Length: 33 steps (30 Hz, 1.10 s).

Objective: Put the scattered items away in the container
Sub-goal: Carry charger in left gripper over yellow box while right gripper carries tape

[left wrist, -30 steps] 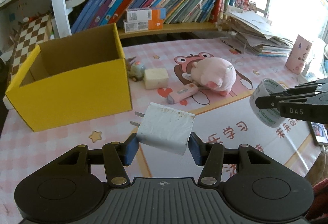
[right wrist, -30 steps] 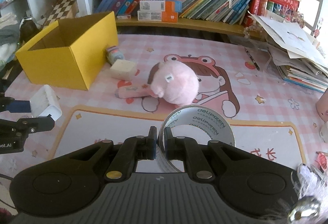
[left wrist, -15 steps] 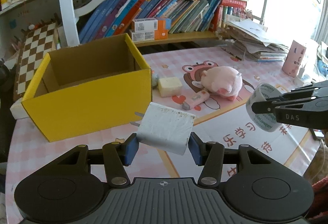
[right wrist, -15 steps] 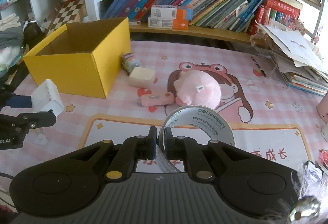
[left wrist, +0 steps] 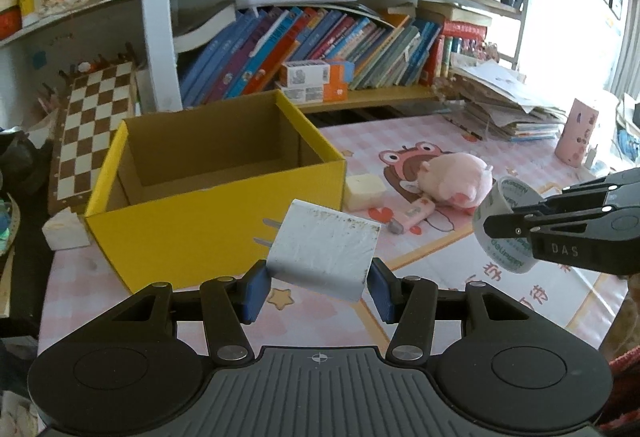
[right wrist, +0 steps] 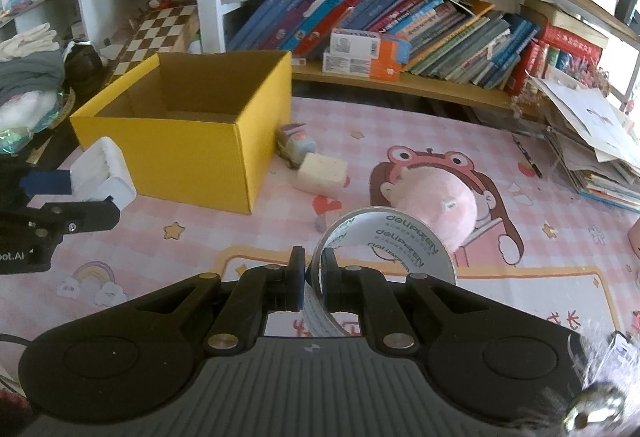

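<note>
Left gripper [left wrist: 316, 287] is clamped on a white plug adapter [left wrist: 324, 251], held off the mat with its prongs pointing left; the yellow box [left wrist: 216, 205] stands just ahead of it and slightly left, open at the top. Right gripper [right wrist: 311, 283] pinches the wall of a clear tape roll [right wrist: 386, 249] between its fingers, also held off the mat, with the box ahead and well to its left. The part of the box interior that shows in both views is bare cardboard; the floor nearest the front wall is hidden. Lying on the mat beyond the right gripper: a pink plush toy [right wrist: 440, 215], a cream block [right wrist: 322, 173], a small toy car [right wrist: 296, 145] against the box's side, and a pink stick-shaped item [left wrist: 414, 215] beside the plush. Judgement: two items are in hand and neither is over the box opening; at least four remain outside it, so the larger part of the tidying appears outstanding.
</note>
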{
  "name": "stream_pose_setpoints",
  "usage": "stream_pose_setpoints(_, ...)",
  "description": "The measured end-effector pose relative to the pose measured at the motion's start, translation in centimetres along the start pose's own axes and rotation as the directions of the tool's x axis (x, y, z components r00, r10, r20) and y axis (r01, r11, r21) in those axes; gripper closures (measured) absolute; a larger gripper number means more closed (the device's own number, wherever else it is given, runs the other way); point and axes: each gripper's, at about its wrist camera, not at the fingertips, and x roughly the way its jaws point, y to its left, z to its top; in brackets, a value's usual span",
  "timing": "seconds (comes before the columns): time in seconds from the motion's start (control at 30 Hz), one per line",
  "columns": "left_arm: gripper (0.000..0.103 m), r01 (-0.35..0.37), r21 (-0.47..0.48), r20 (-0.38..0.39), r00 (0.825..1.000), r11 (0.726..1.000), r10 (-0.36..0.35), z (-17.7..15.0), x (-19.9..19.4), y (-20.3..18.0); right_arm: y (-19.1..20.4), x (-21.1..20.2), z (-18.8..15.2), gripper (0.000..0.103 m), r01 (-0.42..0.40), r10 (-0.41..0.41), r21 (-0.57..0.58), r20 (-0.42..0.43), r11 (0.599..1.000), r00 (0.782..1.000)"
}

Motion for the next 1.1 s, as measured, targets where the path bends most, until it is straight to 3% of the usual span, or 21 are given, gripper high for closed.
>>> stream_pose_setpoints(1.1,0.052,-0.044,-0.068,0.119,0.992,0.997,0.052,1.0,-2.3,7.8,8.0,1.9,4.8,0.095,-0.063,0.066,-0.164,0.012,0.985,0.998)
